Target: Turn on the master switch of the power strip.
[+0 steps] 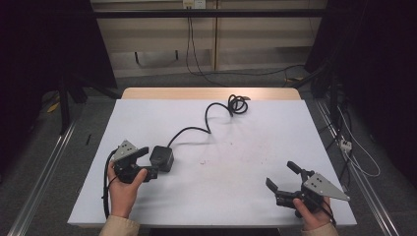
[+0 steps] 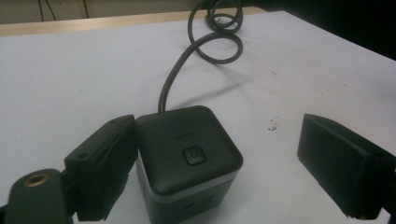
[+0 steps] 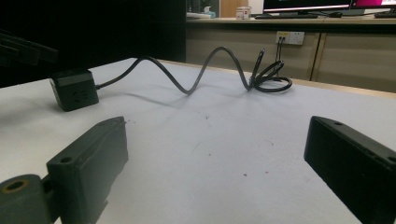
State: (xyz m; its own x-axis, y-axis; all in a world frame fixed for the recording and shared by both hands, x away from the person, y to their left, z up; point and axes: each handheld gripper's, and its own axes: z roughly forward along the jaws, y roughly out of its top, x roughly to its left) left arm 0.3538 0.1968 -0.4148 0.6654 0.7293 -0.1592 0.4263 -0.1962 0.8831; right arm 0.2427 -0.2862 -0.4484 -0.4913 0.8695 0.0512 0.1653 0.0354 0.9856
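Stands on the white bench [image 1: 236,147], toward its left half: a black cube power strip [image 1: 162,158], upright, button face up. Sits between the jaws of the left hand-held gripper [image 1: 148,162], close against one pad [image 2: 105,163], well clear of the other [image 2: 336,163]; jaws wide, no squeeze on the cube. No earlier frame to compare. Trails from the cube's far side toward the back edge: its cable [image 1: 211,115], ending in a loose coil [image 1: 238,104]; long run of the cable thus points away from the left hand. Far nearer to the left hand than to the right. Rests well apart at the bench's right front: the right hand-held gripper [image 1: 282,178], jaws wide and empty, aimed across at the cube. Hard to make out: the plug within the coil, the cube's socket faces, the lettering on top. Cut off by the frame in the left gripper view: the cube's lower edge.
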